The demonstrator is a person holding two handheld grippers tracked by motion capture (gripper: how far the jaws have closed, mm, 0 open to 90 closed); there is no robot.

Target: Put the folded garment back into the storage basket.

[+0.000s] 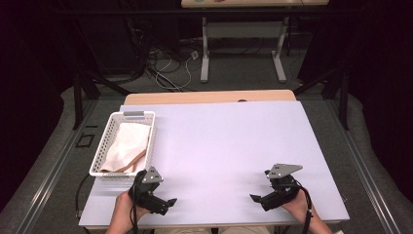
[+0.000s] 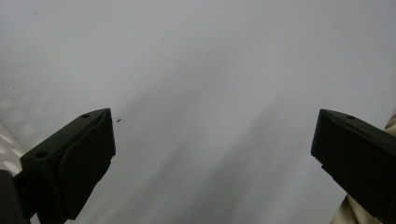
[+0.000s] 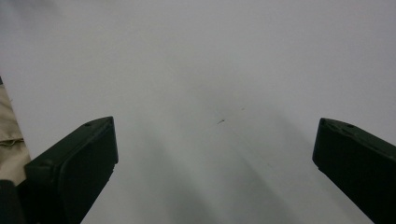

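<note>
The left gripper sits low over the near left part of the table, held in the person's left hand. Its two black jaws are spread wide apart, and there is nothing between them. In the left gripper view, the left gripper looks down at the bare pale table top, and a tiny dark speck lies on the table just beside the tip of one jaw.

The right gripper sits low over the near right part of the table, held in the person's right hand. Its jaws are spread wide too, and they hold nothing. In the right gripper view, the right gripper also faces the plain table top, with a small thin mark on it between the jaws (it is too small to tell what it is).

The two grippers are well apart from each other, and their tips point in toward the middle of the table.

Just past the left gripper stands a white basket with little holes in its walls. It is at the left side of the table, near the edge. Inside it lies a crumpled cream cloth with a thin brown strip along its near part. The left gripper is near the basket's near corner but is not touching it. The right gripper is far from the basket.
</note>
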